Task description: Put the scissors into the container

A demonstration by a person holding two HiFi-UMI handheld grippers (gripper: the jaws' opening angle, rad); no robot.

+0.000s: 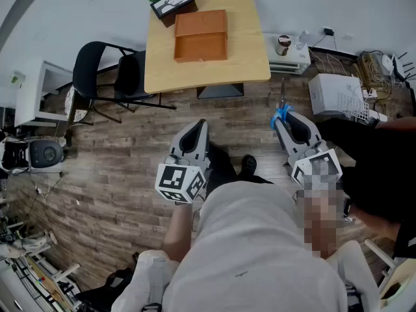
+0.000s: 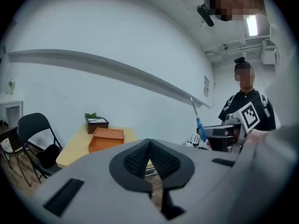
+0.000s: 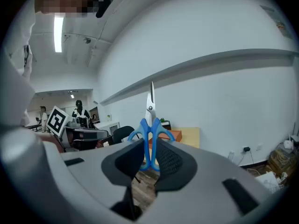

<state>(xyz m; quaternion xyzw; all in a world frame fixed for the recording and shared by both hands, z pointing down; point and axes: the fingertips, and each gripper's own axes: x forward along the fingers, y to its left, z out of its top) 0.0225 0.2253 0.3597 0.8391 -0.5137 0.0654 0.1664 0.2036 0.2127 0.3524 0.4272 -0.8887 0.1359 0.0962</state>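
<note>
Your right gripper (image 3: 150, 152) pinches the scissors (image 3: 150, 125) by their blue handle loops, with the steel blades closed and pointing away from you. Your left gripper (image 2: 149, 147) is pressed together, empty. Carry the scissors steadily to the far wooden table (image 1: 250, 44). Lower them, tips first, into the open orange container (image 1: 201, 36).

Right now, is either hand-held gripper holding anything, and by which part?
The right hand-held gripper holds the scissors by their blue handles, blades pointing out. The left hand-held gripper is shut and empty.
</note>
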